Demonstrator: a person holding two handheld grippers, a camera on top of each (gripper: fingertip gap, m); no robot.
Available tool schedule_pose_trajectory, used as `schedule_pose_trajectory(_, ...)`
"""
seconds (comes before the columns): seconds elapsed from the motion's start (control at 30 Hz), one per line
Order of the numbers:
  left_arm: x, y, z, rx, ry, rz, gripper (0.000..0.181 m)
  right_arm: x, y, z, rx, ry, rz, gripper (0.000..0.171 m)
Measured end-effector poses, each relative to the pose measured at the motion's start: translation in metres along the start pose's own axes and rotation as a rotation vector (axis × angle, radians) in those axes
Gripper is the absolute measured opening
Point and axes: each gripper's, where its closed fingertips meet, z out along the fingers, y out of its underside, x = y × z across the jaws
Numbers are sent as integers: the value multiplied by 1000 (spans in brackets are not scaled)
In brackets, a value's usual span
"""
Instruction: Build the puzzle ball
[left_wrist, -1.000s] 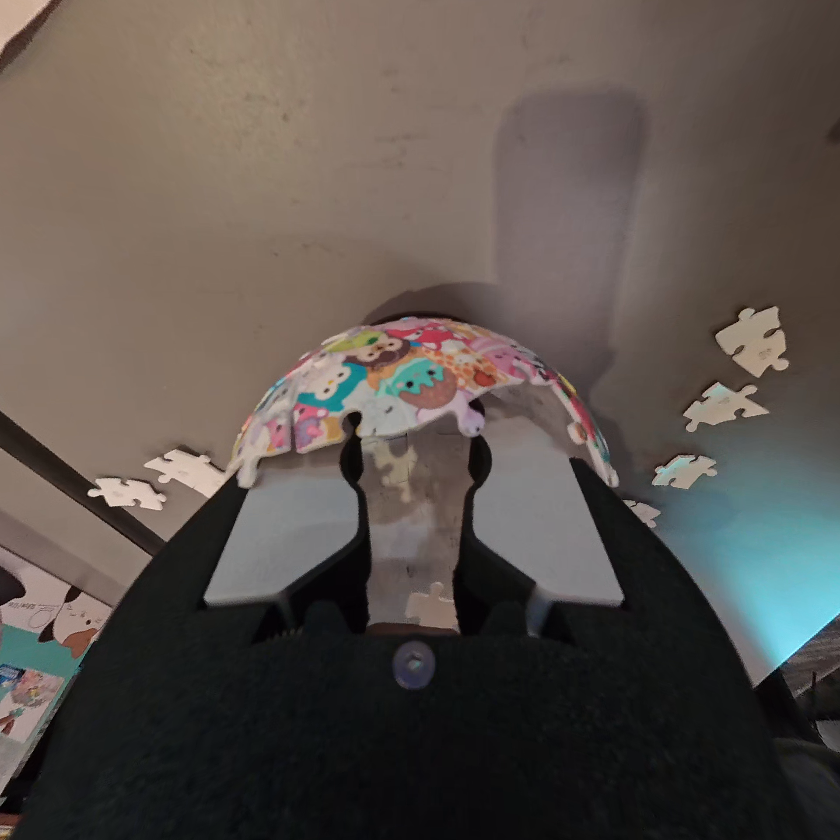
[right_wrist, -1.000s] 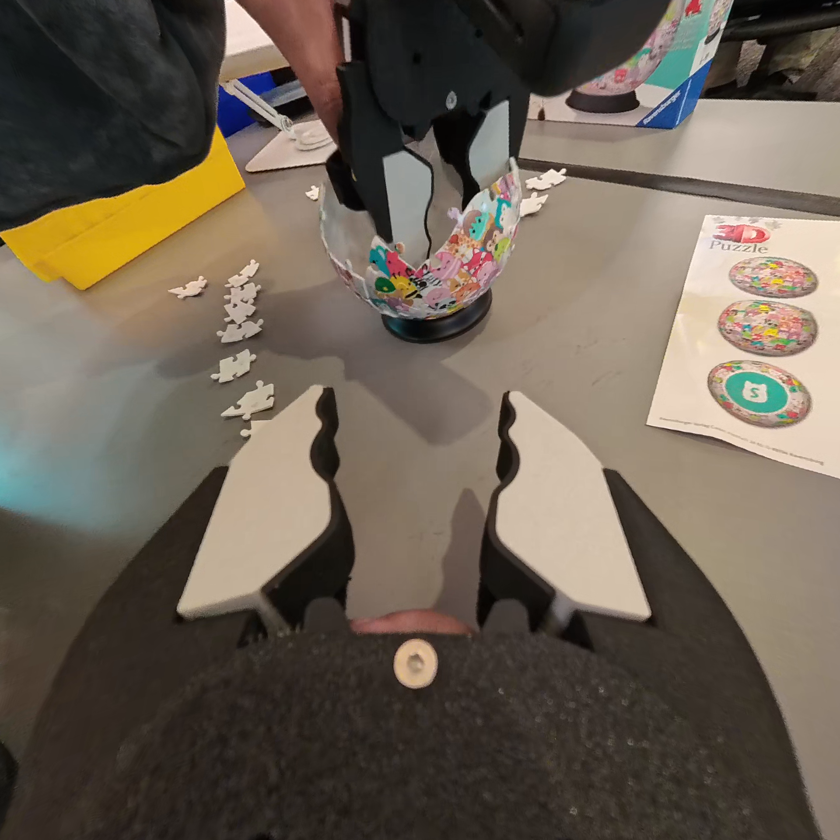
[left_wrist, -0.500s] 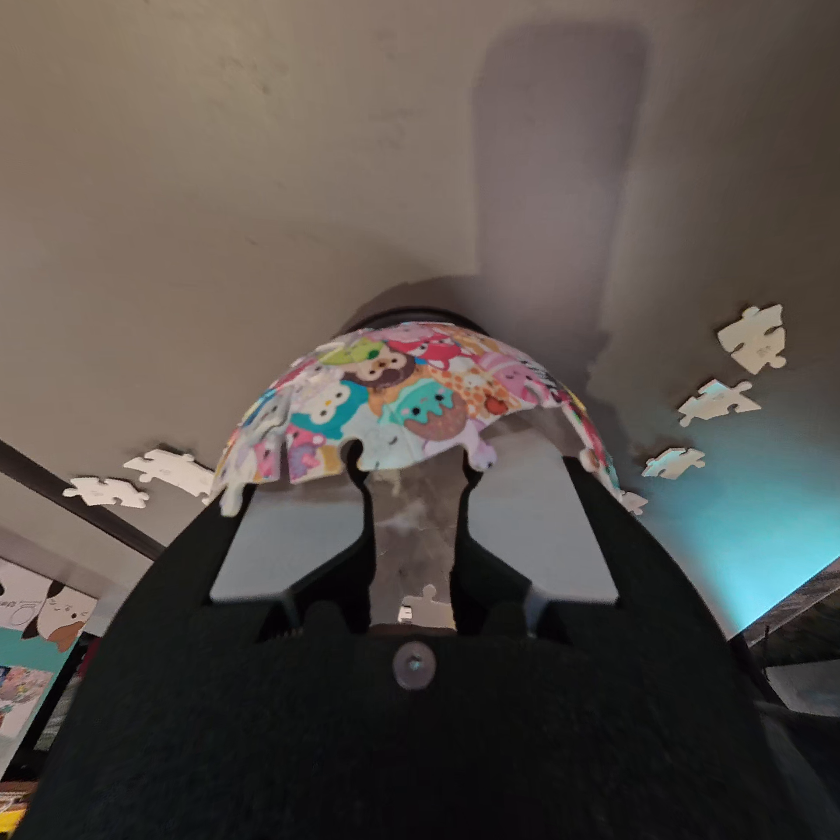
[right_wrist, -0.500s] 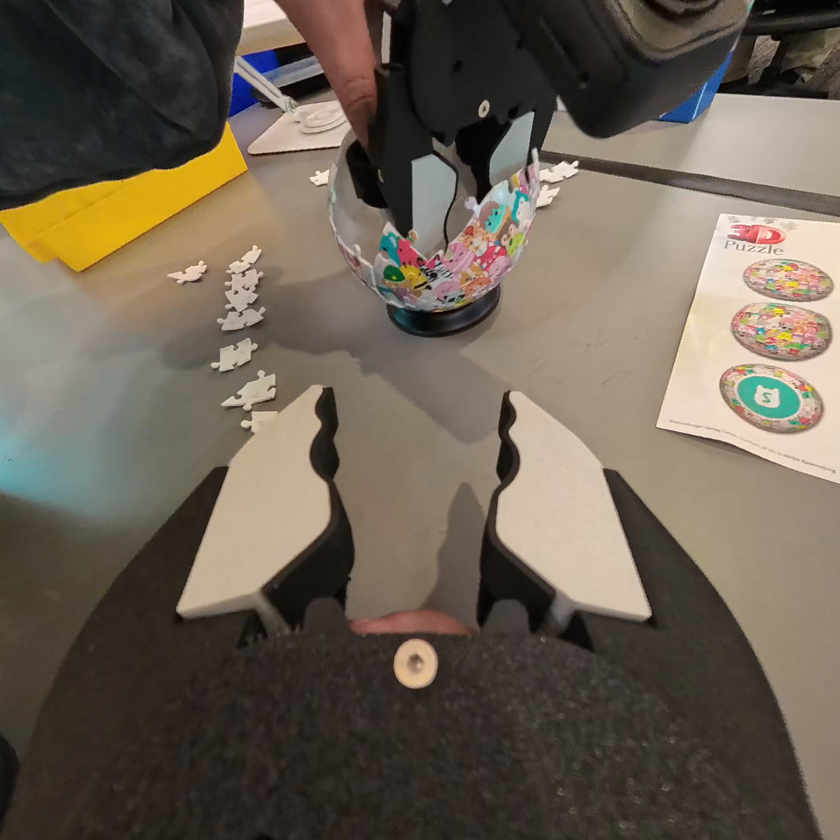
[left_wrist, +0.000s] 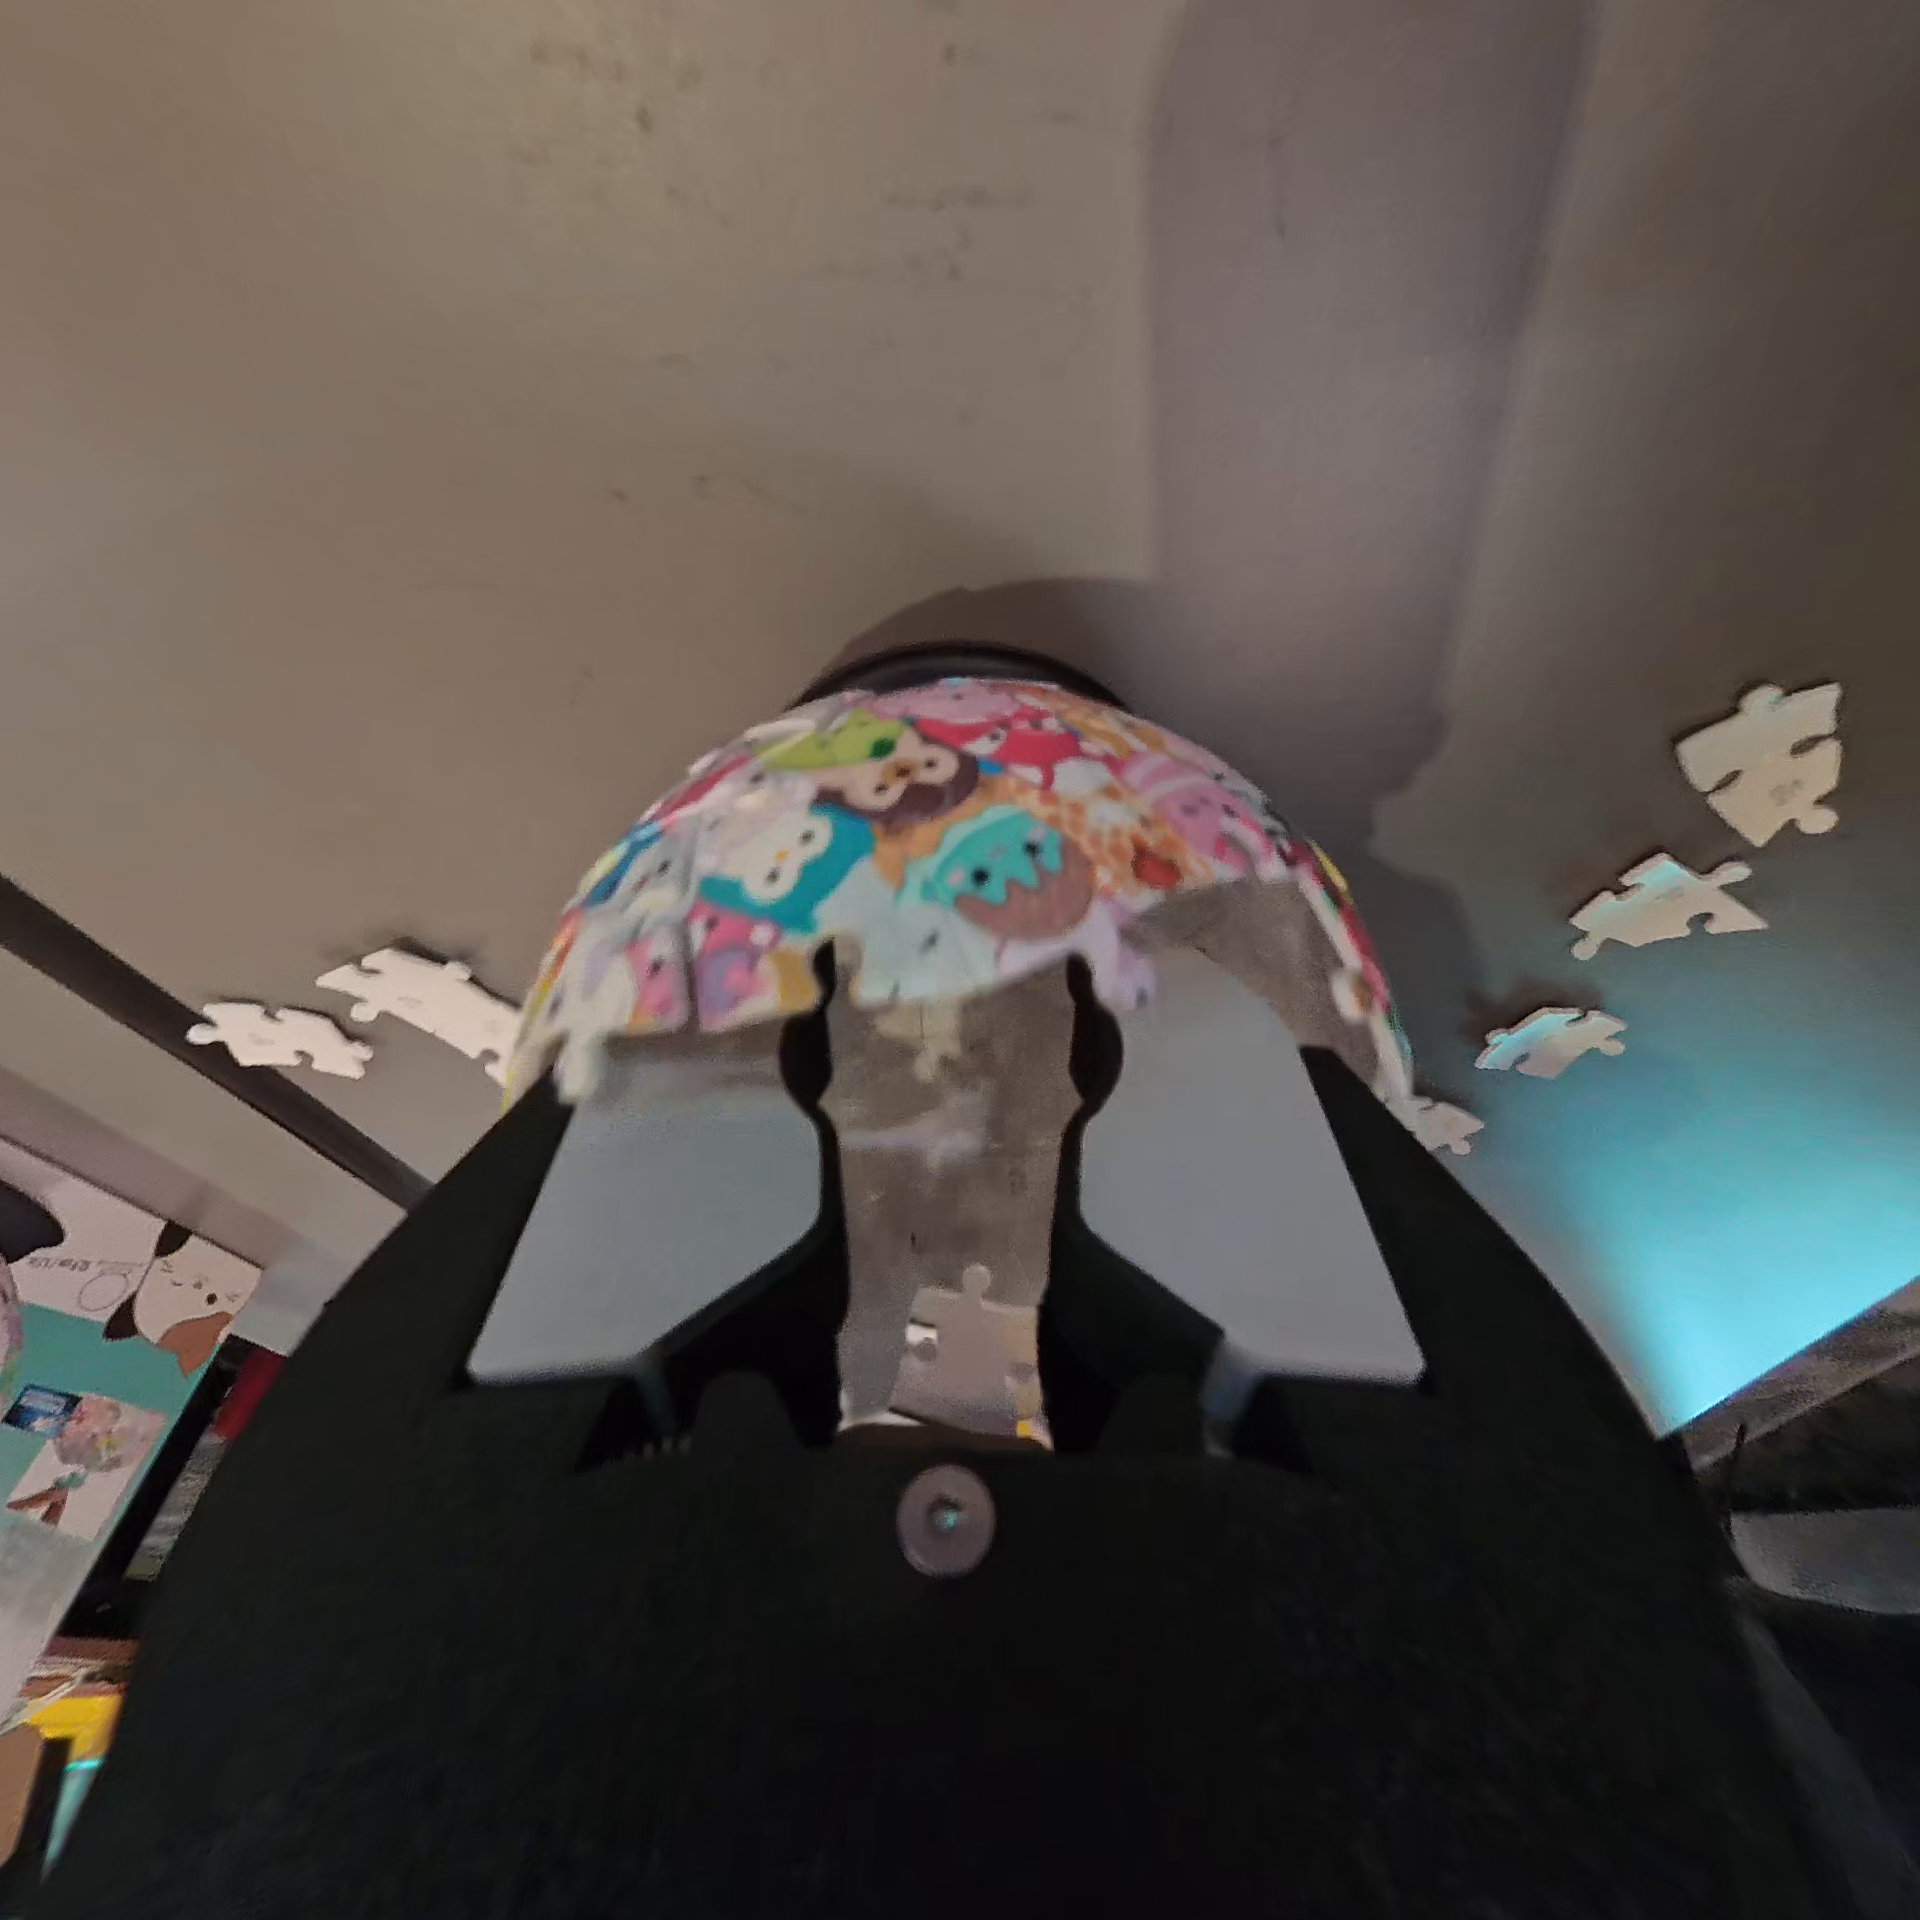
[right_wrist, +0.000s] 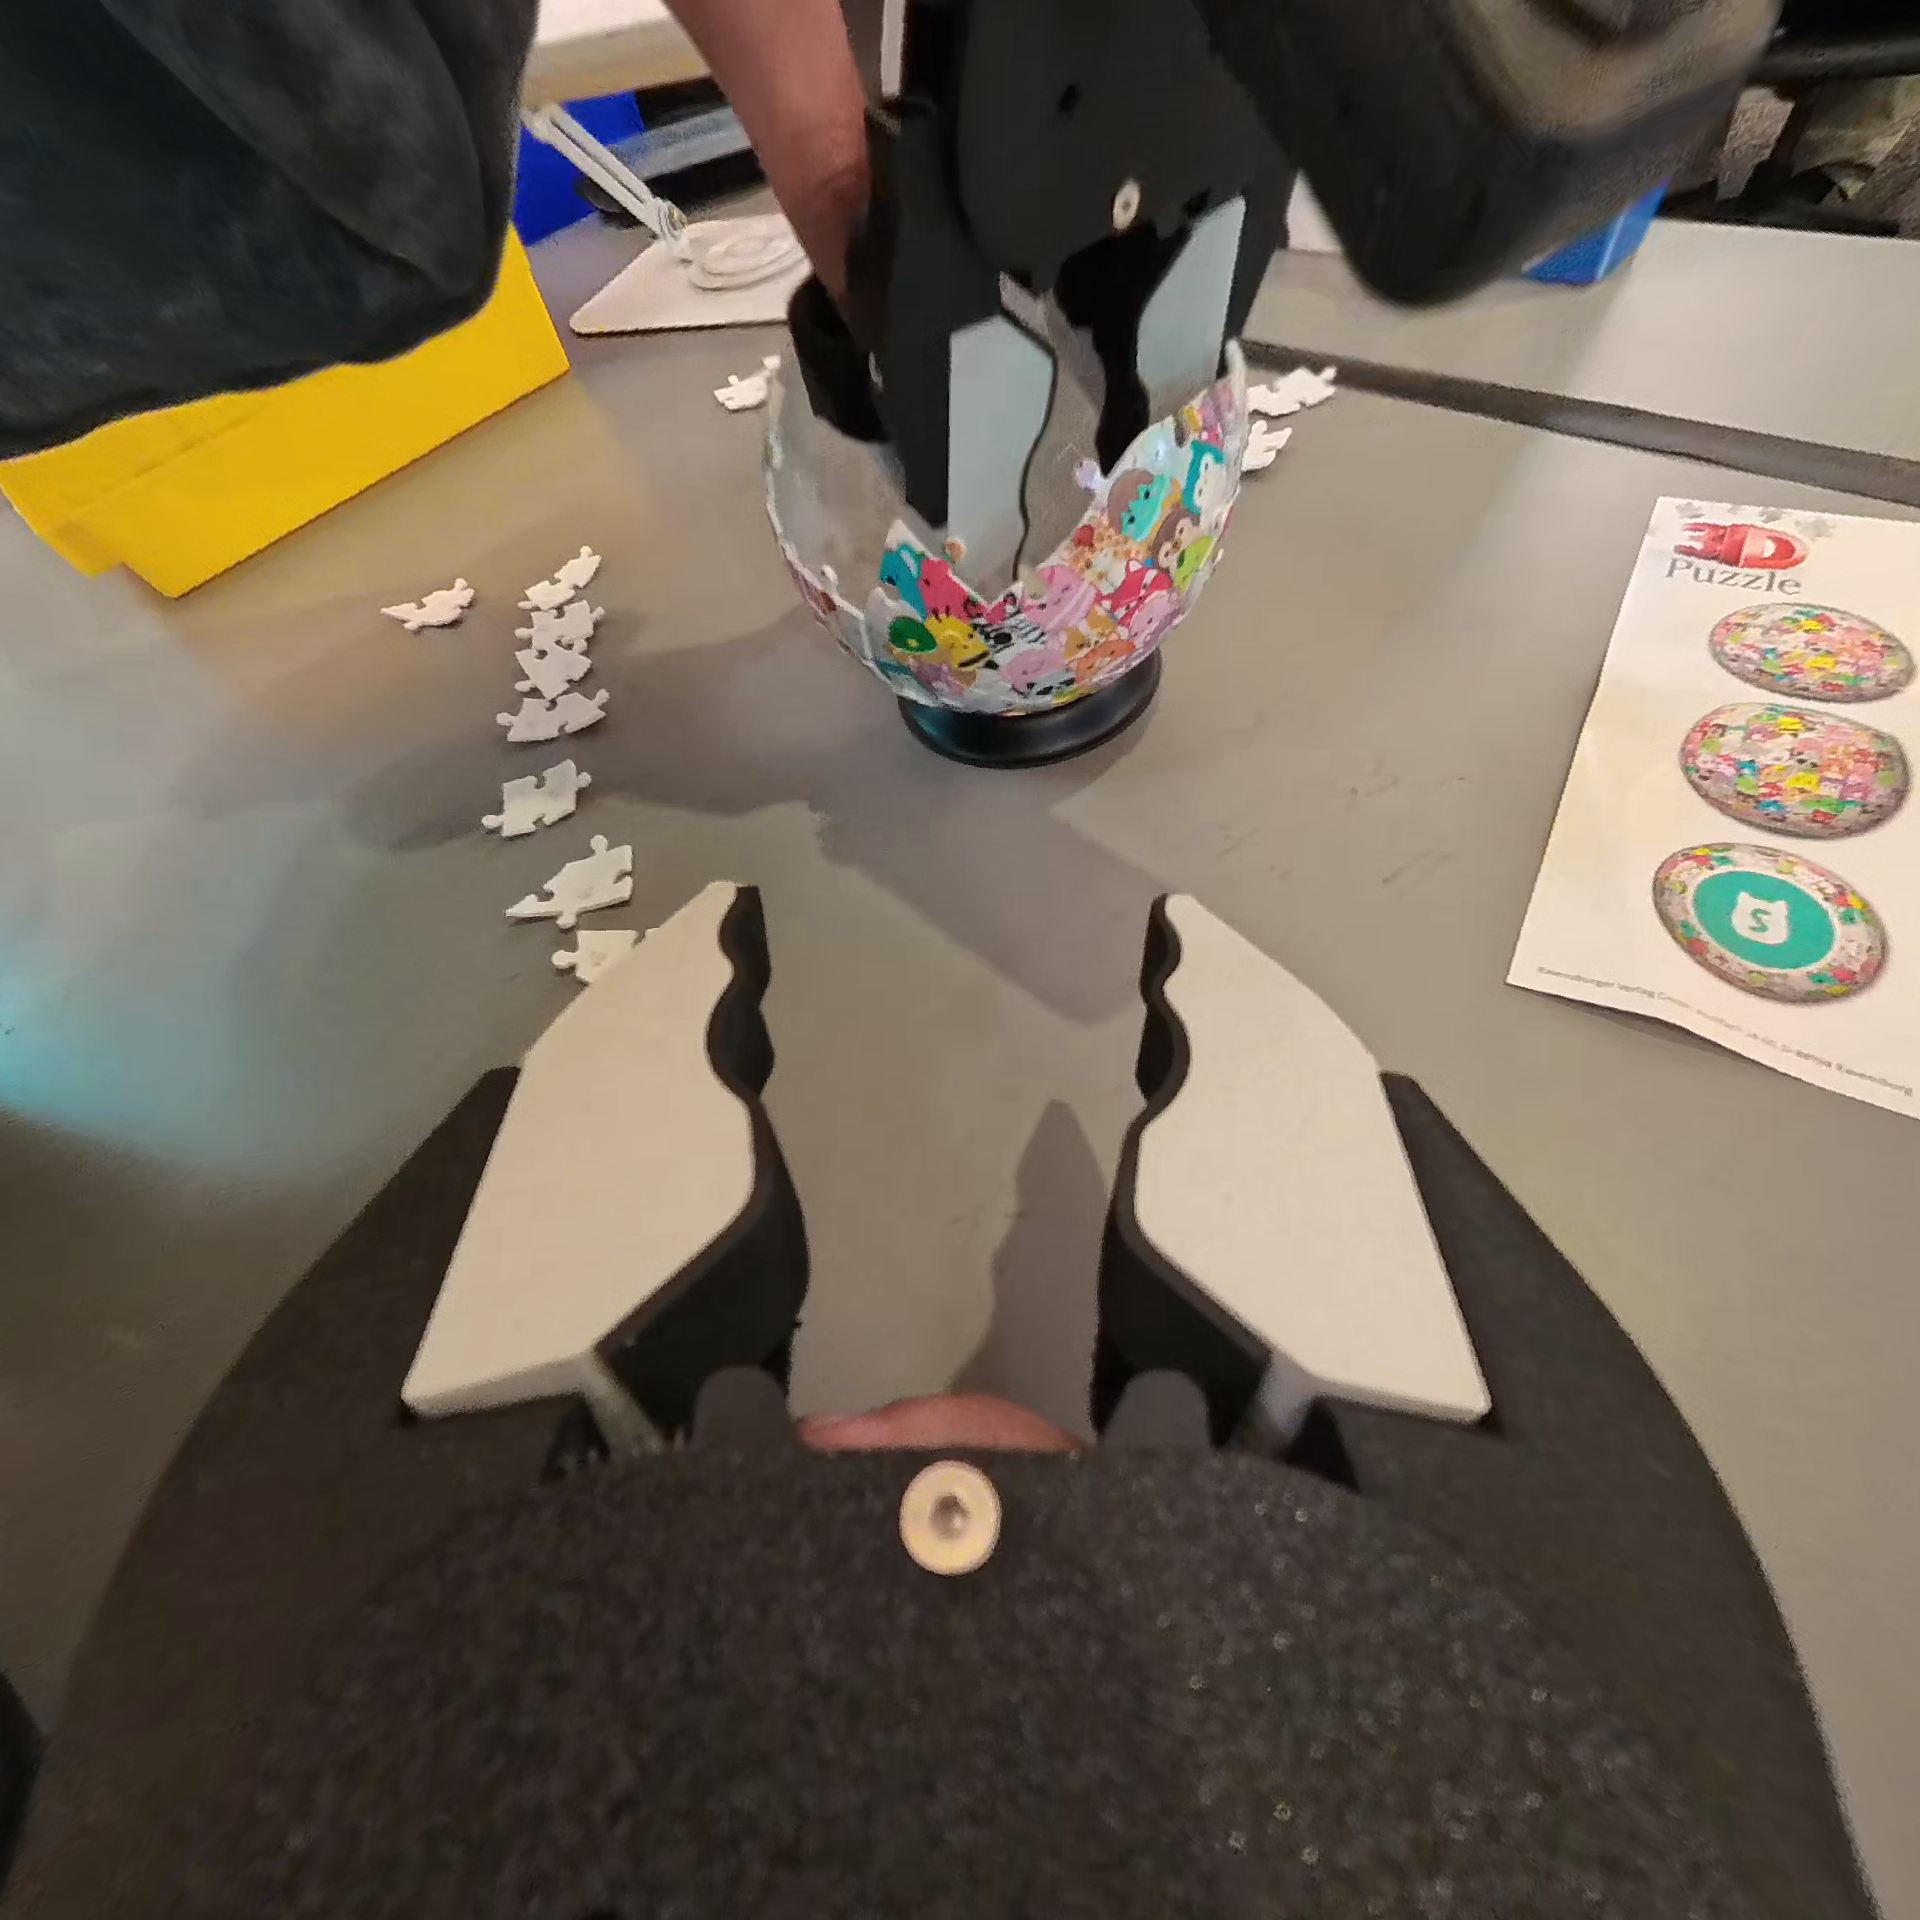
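The half-built puzzle ball (right_wrist: 1039, 623) is a colourful bowl on a black ring stand (right_wrist: 1029, 717) on the grey table. My left gripper (right_wrist: 1013, 520) reaches down into the bowl from above. In the left wrist view the ball's printed wall (left_wrist: 935, 852) hides the tips of the left gripper (left_wrist: 951, 997). Its jaws stand a little apart with the grey inside of the ball between them. My right gripper (right_wrist: 951, 914) is open and empty, low over the table in front of the ball. Loose white pieces (right_wrist: 556, 665) lie in a row left of the ball.
An instruction sheet (right_wrist: 1766, 790) lies at the right. A yellow box (right_wrist: 291, 447) and a person's arm (right_wrist: 810, 156) are at the back left. More loose pieces (left_wrist: 1662, 904) (left_wrist: 405, 987) lie on both sides of the ball. The puzzle box (left_wrist: 83, 1382) stands beyond a table seam (right_wrist: 1558, 416). One gripper's finger ends stand about 15 centimeters off the other's.
My left gripper has pushed deeper into the bowl and its jaws have narrowed slightly. My right gripper has drifted a little closer to the ball and stayed open.
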Motion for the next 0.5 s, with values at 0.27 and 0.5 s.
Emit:
schedule_pose_trajectory(0.27, -8, 13, -102, 291, -171, -94, 57, 0, -4, 1, 12, 12, -65, 72)
schedule_pose_trajectory(0.5, 26, 75, -120, 785, -218, -462, 83, -11, -31, 19, -23, -66, -332, 79)
